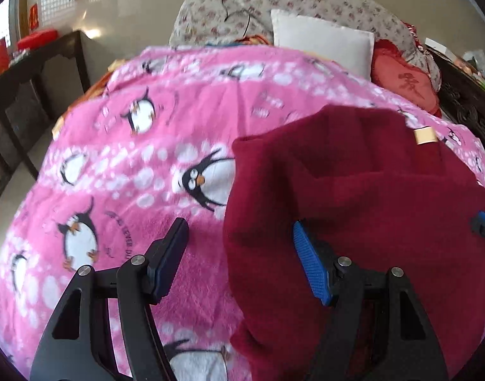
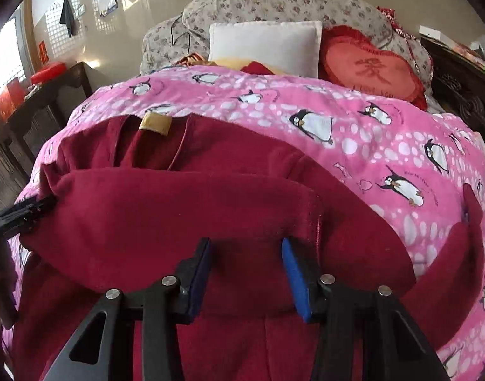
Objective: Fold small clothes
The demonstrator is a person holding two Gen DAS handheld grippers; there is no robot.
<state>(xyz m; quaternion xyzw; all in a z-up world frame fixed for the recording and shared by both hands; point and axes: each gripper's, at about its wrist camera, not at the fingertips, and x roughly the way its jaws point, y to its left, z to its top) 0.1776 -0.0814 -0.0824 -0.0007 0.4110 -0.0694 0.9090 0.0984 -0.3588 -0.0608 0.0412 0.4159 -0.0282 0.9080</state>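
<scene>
A dark red fleece garment point(image 1: 353, 197) with a tan neck label point(image 1: 426, 135) lies on the pink penguin blanket point(image 1: 140, 165). My left gripper point(image 1: 239, 244) is open at the garment's left edge: its right pad lies over the cloth, its left pad over the blanket. In the right wrist view the garment point(image 2: 179, 209) is partly folded, its near part doubled over, label point(image 2: 156, 123) at the far side. My right gripper point(image 2: 245, 254) is open and empty just above the folded cloth. A red sleeve point(image 2: 465, 254) trails at the right.
A white pillow point(image 2: 268, 47), a red heart cushion point(image 2: 369, 66) and a floral quilt point(image 2: 274, 3) lie at the head of the bed. A dark wooden table point(image 1: 36, 73) stands to the left. Dark carved furniture point(image 2: 465, 95) is at the right.
</scene>
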